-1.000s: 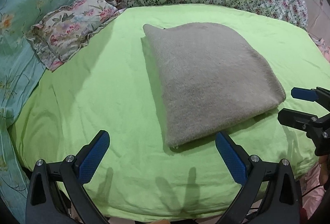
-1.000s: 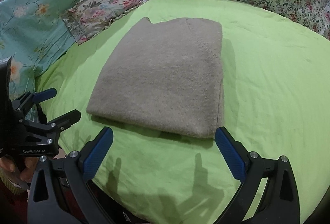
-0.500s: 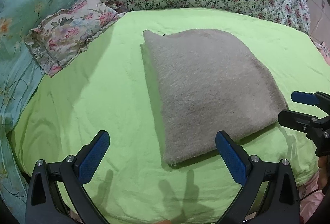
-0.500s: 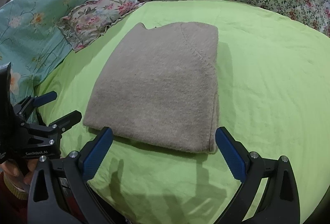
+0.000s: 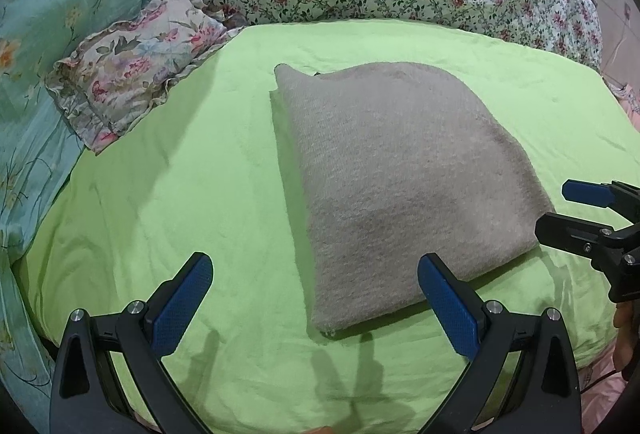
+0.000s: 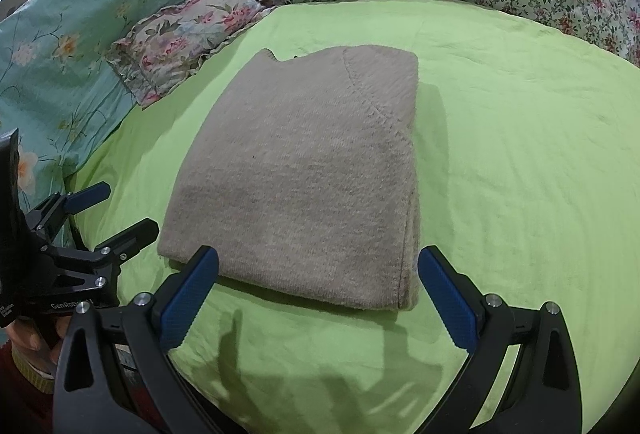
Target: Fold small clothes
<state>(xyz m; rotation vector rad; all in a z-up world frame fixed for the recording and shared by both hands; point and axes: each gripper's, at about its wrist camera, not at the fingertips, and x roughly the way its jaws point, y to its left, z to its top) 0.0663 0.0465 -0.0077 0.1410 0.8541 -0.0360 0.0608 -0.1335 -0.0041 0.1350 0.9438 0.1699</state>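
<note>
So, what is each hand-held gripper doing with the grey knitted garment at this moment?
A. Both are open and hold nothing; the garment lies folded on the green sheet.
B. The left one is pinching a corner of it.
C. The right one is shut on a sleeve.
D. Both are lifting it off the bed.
A: the left hand-held gripper and the right hand-held gripper both stand open, and the grey garment lies folded flat on the green sheet.

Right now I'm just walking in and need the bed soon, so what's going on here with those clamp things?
A person is folding small clothes with a handheld gripper in each hand. A grey knitted garment lies folded into a neat rectangle on the green sheet. The left gripper and the right gripper both hover open at its near edge, neither holding it. Floral pillows sit beyond.
</note>
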